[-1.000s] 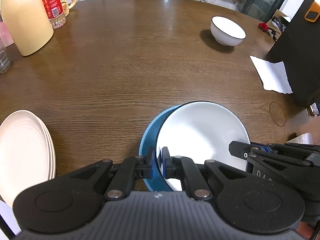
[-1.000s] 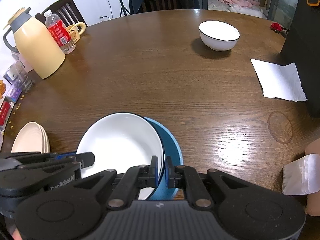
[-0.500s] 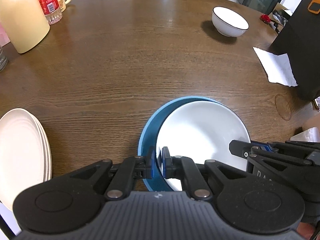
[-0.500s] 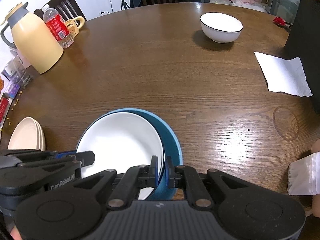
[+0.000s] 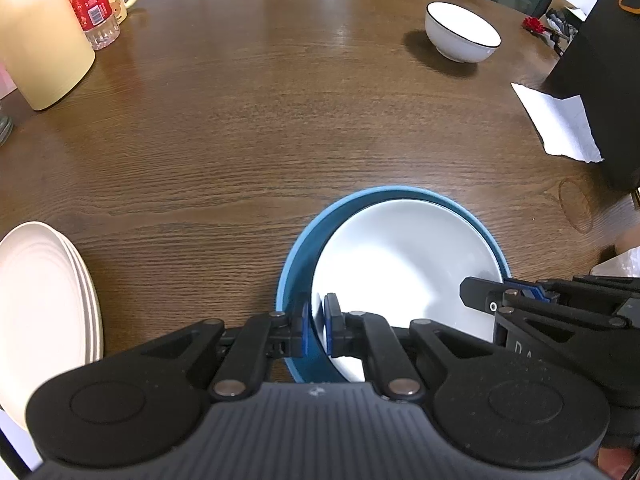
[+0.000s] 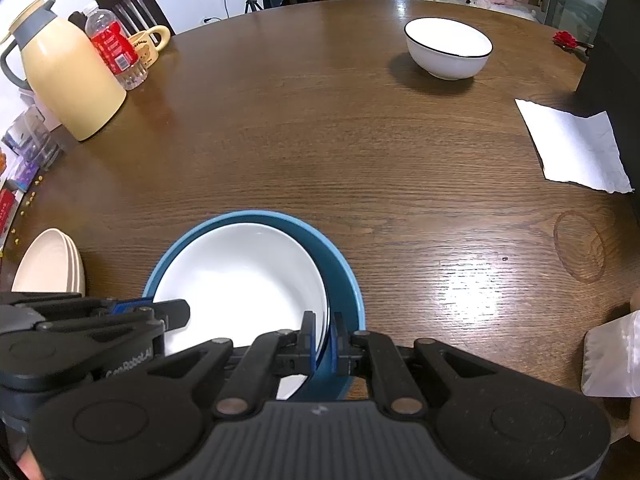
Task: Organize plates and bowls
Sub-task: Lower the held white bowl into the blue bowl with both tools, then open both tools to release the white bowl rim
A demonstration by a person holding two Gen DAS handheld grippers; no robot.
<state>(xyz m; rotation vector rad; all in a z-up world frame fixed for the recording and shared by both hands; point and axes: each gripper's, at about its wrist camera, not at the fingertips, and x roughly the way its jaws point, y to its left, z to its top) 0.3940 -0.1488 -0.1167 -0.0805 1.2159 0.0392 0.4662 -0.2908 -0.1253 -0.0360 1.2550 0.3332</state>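
While both claws grip it from opposite sides, the white plate (image 5: pixel 404 264) sits inside the blue plate (image 5: pixel 298 256), near the front edge of the round wooden surface (image 5: pixel 280 120). The left claw (image 5: pixel 315 326) is almost closed, with its blue pads on the left rim of the white plate; I cannot tell if the blue rim is also between them. The right claw (image 6: pixel 324 338) is closed in the same way on the right rim of the white plate, and the blue plate's wall is just beside its outer pad.

Left of the blue plate, well apart, lies a stack of cream plates (image 5: pixel 44 304). Far behind the blue plate and to the right stands a white bowl (image 6: pixel 448 48) with a dark rim. Right of the blue plate lies a white paper napkin (image 6: pixel 576 144). Far behind it to the left are a cream jug (image 6: pixel 68 80), a water bottle (image 6: pixel 116 50) with a red label and a yellow mug (image 6: pixel 148 44).
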